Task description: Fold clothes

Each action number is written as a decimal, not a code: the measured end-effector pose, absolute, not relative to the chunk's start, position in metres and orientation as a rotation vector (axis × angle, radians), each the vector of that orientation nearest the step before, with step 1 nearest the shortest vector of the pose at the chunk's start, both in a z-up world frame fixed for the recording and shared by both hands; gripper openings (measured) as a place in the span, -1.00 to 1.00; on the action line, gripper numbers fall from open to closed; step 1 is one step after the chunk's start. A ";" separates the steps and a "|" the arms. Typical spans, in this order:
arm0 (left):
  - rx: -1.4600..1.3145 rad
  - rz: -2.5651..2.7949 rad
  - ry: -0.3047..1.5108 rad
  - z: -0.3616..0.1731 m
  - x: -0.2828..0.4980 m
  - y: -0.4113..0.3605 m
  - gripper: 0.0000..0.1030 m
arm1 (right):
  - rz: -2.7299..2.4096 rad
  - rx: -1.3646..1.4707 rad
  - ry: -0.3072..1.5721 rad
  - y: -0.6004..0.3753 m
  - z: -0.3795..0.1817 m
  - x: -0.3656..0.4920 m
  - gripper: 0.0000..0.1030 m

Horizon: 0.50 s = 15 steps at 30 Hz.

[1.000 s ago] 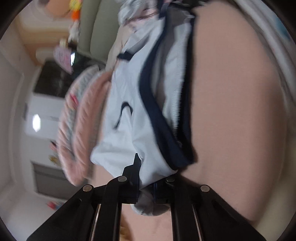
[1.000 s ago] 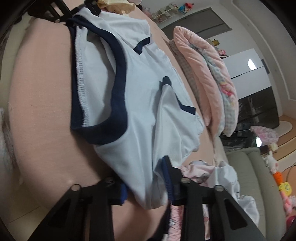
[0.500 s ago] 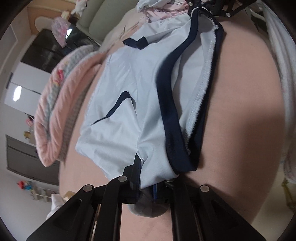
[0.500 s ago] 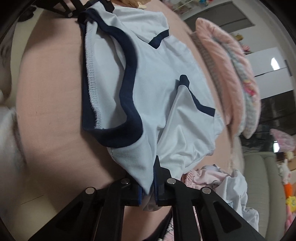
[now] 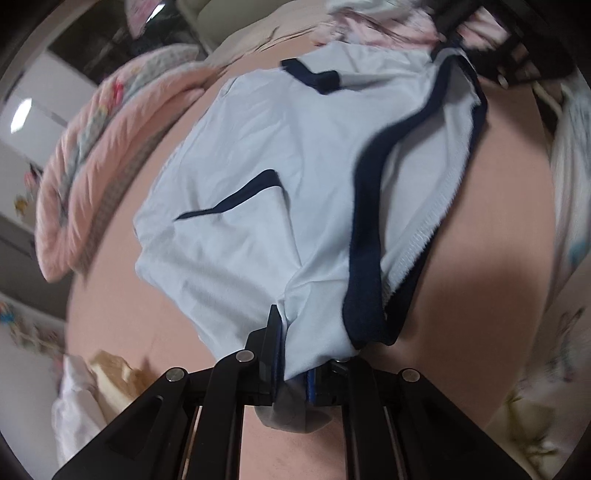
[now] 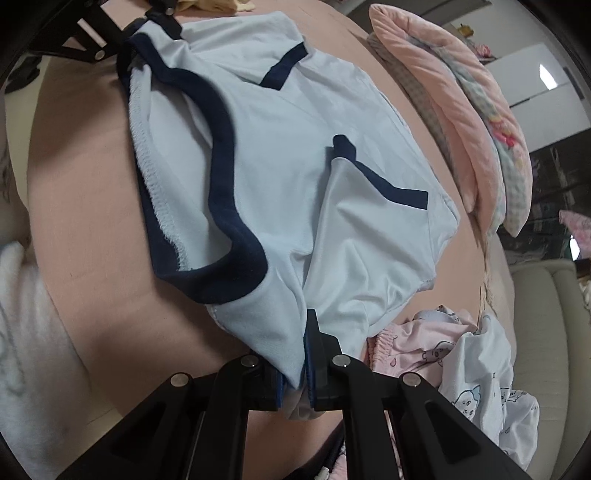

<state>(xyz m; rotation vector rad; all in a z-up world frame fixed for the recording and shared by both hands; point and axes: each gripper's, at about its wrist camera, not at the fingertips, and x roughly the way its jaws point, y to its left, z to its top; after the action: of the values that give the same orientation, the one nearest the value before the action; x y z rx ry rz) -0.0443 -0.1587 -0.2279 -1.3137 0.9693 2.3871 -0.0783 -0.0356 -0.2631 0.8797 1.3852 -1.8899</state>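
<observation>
pale blue shirt (image 6: 295, 155) with navy trim.

Soft, even indoor light; a broad shadow falls across the pink bed (image 5: 480, 288). The left wrist view is motion-blurred, worst at its rim; the right is sharper. Fisheye bends both edges.

The left wrist view is motion-blurred, worst along its upper edge, where the pink clothes pile (image 5: 388, 26) smears. The pale blue shirt (image 5: 258, 177) hides its pinched shoulder corners between both grippers' fingers. Lower-left garments (image 5: 85, 391) are unidentifiable.
</observation>
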 end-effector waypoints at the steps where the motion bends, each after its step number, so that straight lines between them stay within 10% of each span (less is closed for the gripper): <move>1: -1.339 2.388 0.904 -0.224 -0.048 -0.164 -0.82 | -1.893 0.890 1.373 -0.035 -0.260 -0.080 -0.86; 15: -1.448 2.526 0.397 -0.209 -0.066 -0.200 -0.82 | -2.141 1.000 1.081 -0.032 -0.225 -0.098 -0.88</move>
<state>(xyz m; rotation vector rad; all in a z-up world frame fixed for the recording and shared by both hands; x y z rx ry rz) -0.0659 -0.2003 -0.2094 -1.4483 0.3967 2.5265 -0.0980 -0.0319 -0.2246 1.0000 1.0806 -2.1405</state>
